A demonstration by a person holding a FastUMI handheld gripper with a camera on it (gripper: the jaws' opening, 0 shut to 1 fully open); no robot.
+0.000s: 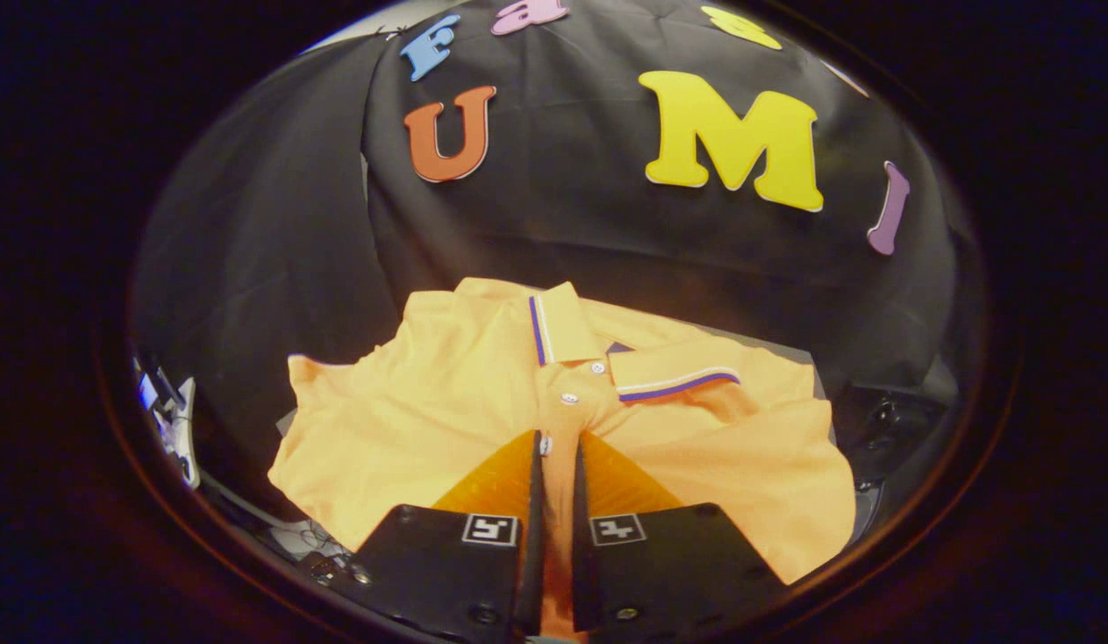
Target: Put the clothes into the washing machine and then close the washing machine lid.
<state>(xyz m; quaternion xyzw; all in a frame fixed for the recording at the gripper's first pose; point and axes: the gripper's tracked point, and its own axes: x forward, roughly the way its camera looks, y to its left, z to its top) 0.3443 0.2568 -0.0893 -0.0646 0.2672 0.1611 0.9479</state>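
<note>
An orange polo shirt [428, 411] lies spread out just ahead of me, its collar [670, 376] with a blue and white stripe pointing away toward the black cloth wall. Its buttoned placket [571, 394] runs straight back toward my fingers. My gripper [558, 440] sits low over the shirt's chest, fingers drawn nearly together. A narrow fold of the orange fabric along the placket is pinched between them, with one button right at the fingertips. The surface under the shirt is hidden by the cloth.
Black cloth hangs close behind and to the left of the shirt. A dark piece of equipment [884, 420] sits beyond the shirt's right sleeve. A white device with cables [178, 429] stands off to the left.
</note>
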